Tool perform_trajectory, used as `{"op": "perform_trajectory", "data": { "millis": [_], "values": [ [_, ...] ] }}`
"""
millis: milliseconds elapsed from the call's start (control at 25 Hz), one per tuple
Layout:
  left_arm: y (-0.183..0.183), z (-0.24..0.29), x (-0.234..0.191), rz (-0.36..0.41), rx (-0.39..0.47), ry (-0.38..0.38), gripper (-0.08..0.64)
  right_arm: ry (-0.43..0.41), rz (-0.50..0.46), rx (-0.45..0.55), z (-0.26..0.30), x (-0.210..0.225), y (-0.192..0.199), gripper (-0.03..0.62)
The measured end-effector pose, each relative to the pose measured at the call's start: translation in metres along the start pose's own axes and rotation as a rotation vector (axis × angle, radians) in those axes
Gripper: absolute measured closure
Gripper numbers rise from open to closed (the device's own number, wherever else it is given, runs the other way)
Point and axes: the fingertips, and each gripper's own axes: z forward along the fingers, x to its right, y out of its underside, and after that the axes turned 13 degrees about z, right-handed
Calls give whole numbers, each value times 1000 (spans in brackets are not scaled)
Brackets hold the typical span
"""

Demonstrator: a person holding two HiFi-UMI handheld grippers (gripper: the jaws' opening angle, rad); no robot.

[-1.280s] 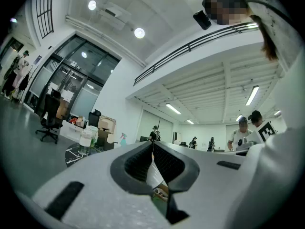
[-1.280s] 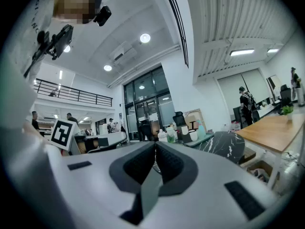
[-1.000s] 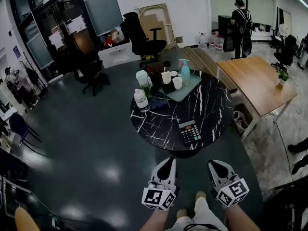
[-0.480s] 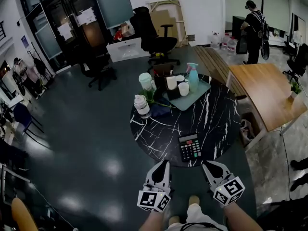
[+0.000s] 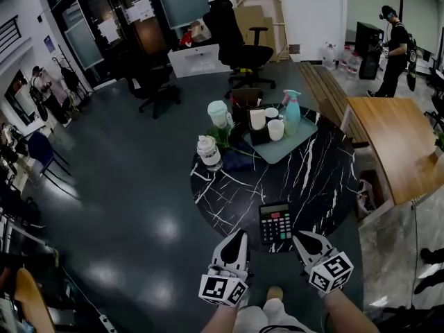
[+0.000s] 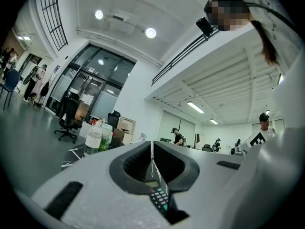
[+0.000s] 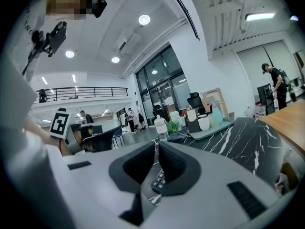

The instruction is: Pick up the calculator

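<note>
The black calculator (image 5: 275, 223) lies flat near the front edge of the round black marble table (image 5: 305, 175). My left gripper (image 5: 239, 236) is shut with nothing in it, just short of the table edge and left of the calculator. My right gripper (image 5: 300, 238) is also shut and empty, just right of the calculator's near end. In the left gripper view the calculator (image 6: 159, 198) shows low behind the closed jaws of that gripper (image 6: 152, 151). In the right gripper view, calculator keys (image 7: 159, 179) peek out beneath the closed gripper (image 7: 156, 149).
At the table's far side, a grey tray (image 5: 288, 146) carries white cups and a blue spray bottle (image 5: 291, 113). A lidded jar (image 5: 208, 151), a pale bottle (image 5: 218, 113) and a plant stand at the left. A wooden table (image 5: 395, 144) is at the right, office chairs beyond.
Both grippers have come forward to the table's near edge, still shut. The calculator now lies just ahead, between them.
</note>
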Motion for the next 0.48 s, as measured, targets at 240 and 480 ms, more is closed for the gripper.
{"op": "perform_trajectory", "data": {
  "millis": [240,480],
  "values": [
    [22,16,-9,-1,-38,-6,551,-4,1,-67,23,28,5,580],
    [36,45,-28,8,-31,-1,551,-3,-38,-165,58,62,14,484]
  ]
}}
